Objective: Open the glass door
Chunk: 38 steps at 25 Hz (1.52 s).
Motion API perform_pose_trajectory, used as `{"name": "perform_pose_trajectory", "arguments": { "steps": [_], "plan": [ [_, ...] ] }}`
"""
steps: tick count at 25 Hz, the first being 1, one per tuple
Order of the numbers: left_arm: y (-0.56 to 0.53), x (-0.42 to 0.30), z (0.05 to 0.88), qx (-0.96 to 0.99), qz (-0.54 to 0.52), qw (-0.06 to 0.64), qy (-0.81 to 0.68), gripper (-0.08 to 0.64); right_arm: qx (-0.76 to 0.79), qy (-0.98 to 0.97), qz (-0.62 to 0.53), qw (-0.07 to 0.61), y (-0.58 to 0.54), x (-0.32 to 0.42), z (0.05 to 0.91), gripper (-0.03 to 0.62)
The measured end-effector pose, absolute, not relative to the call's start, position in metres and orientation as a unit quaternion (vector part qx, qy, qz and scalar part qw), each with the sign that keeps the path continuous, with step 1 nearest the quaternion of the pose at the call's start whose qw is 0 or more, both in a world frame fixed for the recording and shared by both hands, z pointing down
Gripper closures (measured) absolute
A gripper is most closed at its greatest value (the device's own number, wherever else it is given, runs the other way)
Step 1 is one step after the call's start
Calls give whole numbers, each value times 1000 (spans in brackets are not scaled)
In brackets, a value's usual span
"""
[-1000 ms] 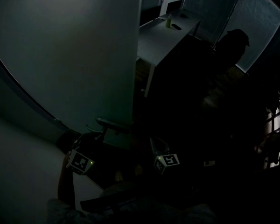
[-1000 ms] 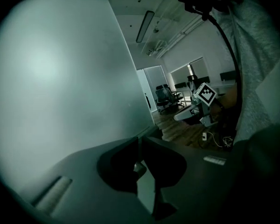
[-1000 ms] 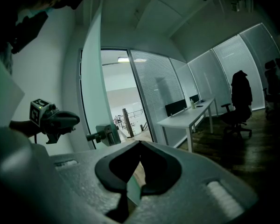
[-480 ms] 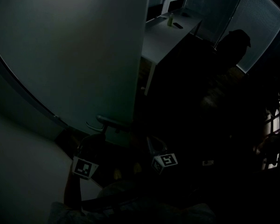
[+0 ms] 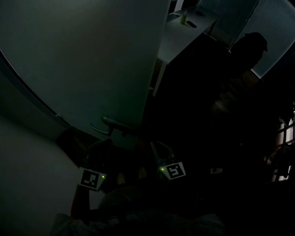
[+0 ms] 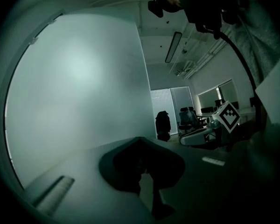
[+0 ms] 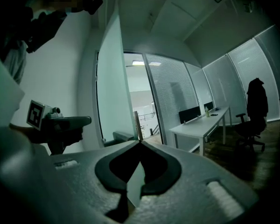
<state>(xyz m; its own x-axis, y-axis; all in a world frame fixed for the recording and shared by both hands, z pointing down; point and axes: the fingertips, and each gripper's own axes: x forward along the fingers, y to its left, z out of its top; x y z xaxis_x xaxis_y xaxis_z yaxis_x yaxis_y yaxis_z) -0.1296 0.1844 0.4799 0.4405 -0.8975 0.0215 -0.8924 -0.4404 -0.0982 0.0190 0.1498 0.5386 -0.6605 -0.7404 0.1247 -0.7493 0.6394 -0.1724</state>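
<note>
Dimly, the frosted glass door point(image 5: 88, 58) stands ajar (lever handle point(image 5: 115, 125) untouched); left gripper point(image 6: 139, 138), right gripper point(image 7: 141, 141): fingers together.

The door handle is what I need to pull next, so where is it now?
In the head view, the door handle sits low on the glass door near its right edge, just above the left gripper.

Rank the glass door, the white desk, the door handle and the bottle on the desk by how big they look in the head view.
1. glass door, by far the largest
2. white desk
3. door handle
4. bottle, smallest
Desk and bottle are farther off, so they look small.
</note>
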Motion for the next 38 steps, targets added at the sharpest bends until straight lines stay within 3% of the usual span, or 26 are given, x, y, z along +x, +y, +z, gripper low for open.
{"name": "perform_pose_trajectory", "arguments": {
  "steps": [17,38],
  "plan": [
    [211,-124,488,-834,-2,1,551,557,352,-932,88,12,189,-16,519,589],
    [215,-127,492,-827,-24,15,561,557,349,-932,97,15,194,-17,518,591]
  ]
}}
